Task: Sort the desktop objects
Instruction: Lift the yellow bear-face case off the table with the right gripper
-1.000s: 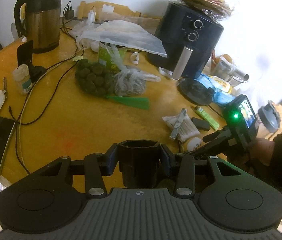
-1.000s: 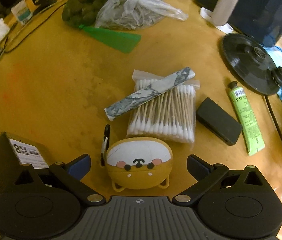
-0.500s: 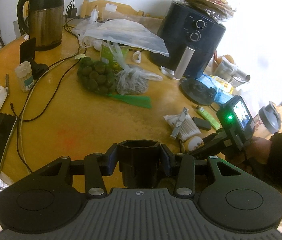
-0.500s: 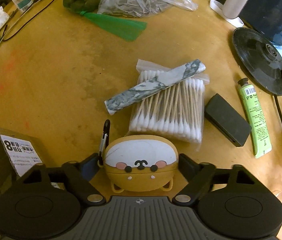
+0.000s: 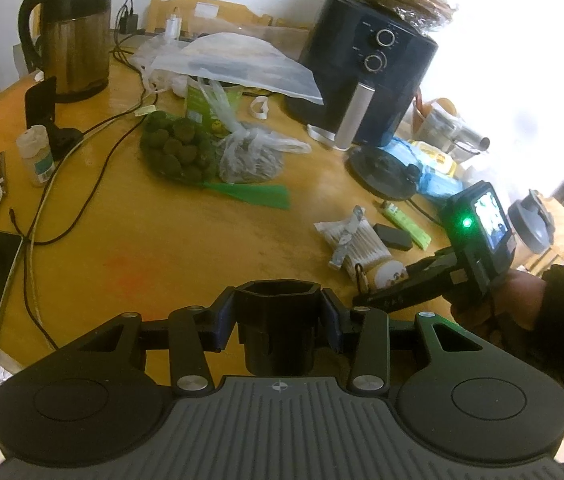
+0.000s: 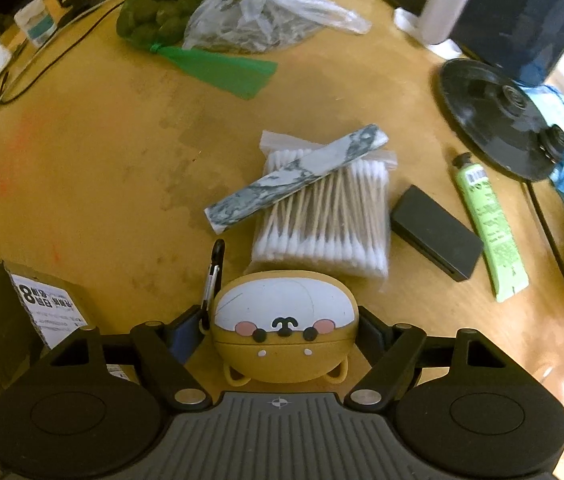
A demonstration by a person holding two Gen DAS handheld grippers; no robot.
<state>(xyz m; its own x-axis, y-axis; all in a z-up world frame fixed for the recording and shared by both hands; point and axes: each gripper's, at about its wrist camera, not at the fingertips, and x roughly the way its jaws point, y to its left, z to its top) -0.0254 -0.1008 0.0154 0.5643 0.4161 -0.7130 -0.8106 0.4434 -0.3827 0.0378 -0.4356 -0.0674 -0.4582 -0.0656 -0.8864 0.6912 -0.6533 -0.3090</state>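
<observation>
Your right gripper (image 6: 283, 334) clamps the rounded earbud case (image 6: 283, 330); lift unevenly and it may squirt out. Your left gripper (image 5: 278, 314) grips a black hexagonal holder (image 5: 278, 320).

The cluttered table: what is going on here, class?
A person is sorting the table's clutter with a gripper in each hand. The right gripper, whose jaws have just been closing, now clamps a cartoon-faced earbud case beside a pack of cotton swabs. The left gripper holds a black hexagonal cup.
</observation>
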